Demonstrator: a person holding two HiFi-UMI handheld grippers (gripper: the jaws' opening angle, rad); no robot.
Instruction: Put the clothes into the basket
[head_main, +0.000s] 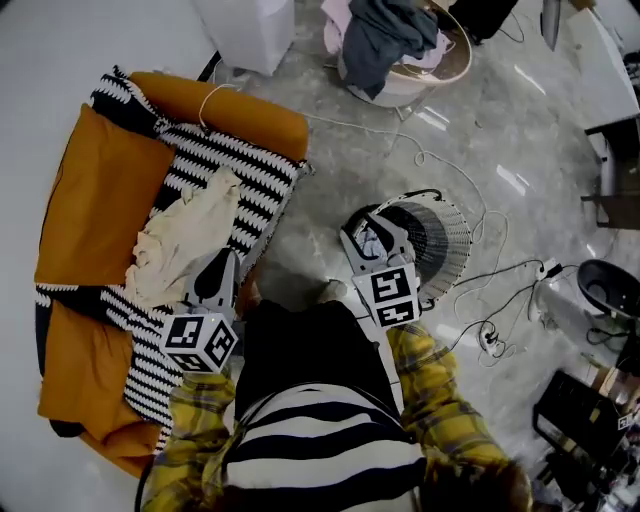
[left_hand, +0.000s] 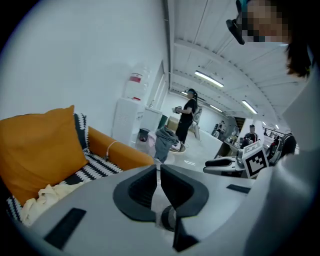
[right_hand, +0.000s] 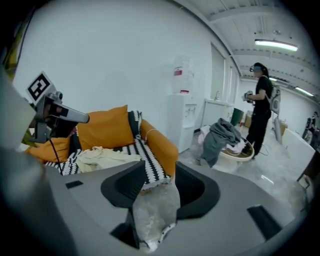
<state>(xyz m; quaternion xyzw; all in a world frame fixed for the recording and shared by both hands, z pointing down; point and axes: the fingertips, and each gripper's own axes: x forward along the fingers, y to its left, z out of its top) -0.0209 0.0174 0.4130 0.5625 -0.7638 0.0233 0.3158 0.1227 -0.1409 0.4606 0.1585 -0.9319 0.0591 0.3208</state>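
Observation:
A cream garment (head_main: 185, 235) lies crumpled on the striped blanket of the orange sofa (head_main: 100, 190). My left gripper (head_main: 222, 262) hovers at the sofa's edge beside that garment, its jaws closed together with nothing between them (left_hand: 159, 166). The cream garment (left_hand: 45, 195) shows low at the left in the left gripper view. My right gripper (head_main: 375, 235) hangs over the rim of a black wire basket (head_main: 440, 235) on the floor. Its jaws stand apart and empty (right_hand: 160, 164), with floor and the sofa corner showing between them. The cream garment (right_hand: 107, 156) lies to their left.
A round tub (head_main: 445, 65) at the back holds a grey garment (head_main: 390, 35) and pink cloth. A white water dispenser (head_main: 250, 30) stands near the sofa. Cables (head_main: 480, 290) trail over the marble floor by the wire basket. Black gear sits at the right. A person (right_hand: 260, 110) stands far off.

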